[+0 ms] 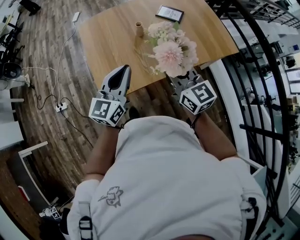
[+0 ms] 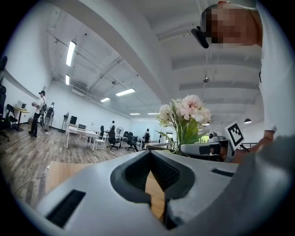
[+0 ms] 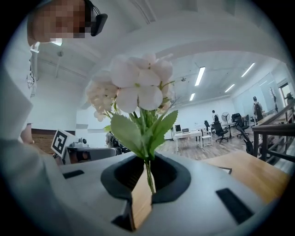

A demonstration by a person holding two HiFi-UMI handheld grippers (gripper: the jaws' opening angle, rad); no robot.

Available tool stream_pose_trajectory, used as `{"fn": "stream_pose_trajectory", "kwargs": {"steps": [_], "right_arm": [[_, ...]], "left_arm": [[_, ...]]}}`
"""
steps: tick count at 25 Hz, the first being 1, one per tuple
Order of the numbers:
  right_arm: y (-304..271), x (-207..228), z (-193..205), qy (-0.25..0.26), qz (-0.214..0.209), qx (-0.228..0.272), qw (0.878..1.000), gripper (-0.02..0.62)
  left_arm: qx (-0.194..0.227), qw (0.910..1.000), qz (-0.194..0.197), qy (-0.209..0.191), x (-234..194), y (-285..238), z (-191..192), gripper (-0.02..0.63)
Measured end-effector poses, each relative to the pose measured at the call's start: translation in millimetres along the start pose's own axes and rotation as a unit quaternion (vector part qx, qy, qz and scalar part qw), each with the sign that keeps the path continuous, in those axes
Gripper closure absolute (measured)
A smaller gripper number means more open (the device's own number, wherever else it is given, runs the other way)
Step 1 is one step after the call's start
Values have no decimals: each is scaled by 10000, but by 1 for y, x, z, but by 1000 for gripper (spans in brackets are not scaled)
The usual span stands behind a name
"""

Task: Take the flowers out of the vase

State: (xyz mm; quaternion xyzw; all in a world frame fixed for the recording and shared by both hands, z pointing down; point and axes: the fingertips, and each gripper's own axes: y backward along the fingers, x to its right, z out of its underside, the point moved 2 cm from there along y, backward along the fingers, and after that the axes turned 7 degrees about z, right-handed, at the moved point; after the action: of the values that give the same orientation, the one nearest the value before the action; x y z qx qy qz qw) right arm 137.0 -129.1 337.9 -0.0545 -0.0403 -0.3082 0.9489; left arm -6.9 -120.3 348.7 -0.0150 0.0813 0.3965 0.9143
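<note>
A bunch of pink and white flowers [image 1: 171, 49] with green leaves [image 3: 138, 129] is clear of the vase. My right gripper [image 3: 148, 177] is shut on its thin stems, with the blooms [image 3: 138, 83] standing upright above the jaws. In the head view the right gripper [image 1: 182, 78] is at the table's near edge, with the bunch over the wood. The small tan vase [image 1: 139, 29] stands upright farther back on the table. My left gripper [image 1: 123, 70] is beside the bunch to its left, jaws together and holding nothing. From the left gripper [image 2: 150, 156] view the flowers [image 2: 189, 110] show at the right.
The wooden table [image 1: 108, 37] carries a dark flat tablet [image 1: 169, 13] at its far side and thin pale sprigs [image 1: 143, 57] near the vase. A black railing [image 1: 262, 70] runs along the right. Cables and a power strip [image 1: 61, 107] lie on the plank floor at the left.
</note>
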Motion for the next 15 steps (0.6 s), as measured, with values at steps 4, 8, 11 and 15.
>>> {"fn": "stream_pose_trajectory", "kwargs": {"steps": [4, 8, 11, 15], "right_arm": [[38, -23, 11, 94, -194, 6, 9998, 549], [58, -40, 19, 161, -307, 11, 9994, 548], [59, -46, 19, 115, -372, 7, 9992, 546], [62, -51, 21, 117, -370, -18, 9992, 546]], "left_arm": [[28, 9999, -100, -110, 40, 31, 7, 603], [25, 9996, -226, -140, 64, 59, 13, 603], [-54, 9995, -280, -101, 66, 69, 15, 603], [-140, 9996, -234, -81, 67, 75, 14, 601]]}}
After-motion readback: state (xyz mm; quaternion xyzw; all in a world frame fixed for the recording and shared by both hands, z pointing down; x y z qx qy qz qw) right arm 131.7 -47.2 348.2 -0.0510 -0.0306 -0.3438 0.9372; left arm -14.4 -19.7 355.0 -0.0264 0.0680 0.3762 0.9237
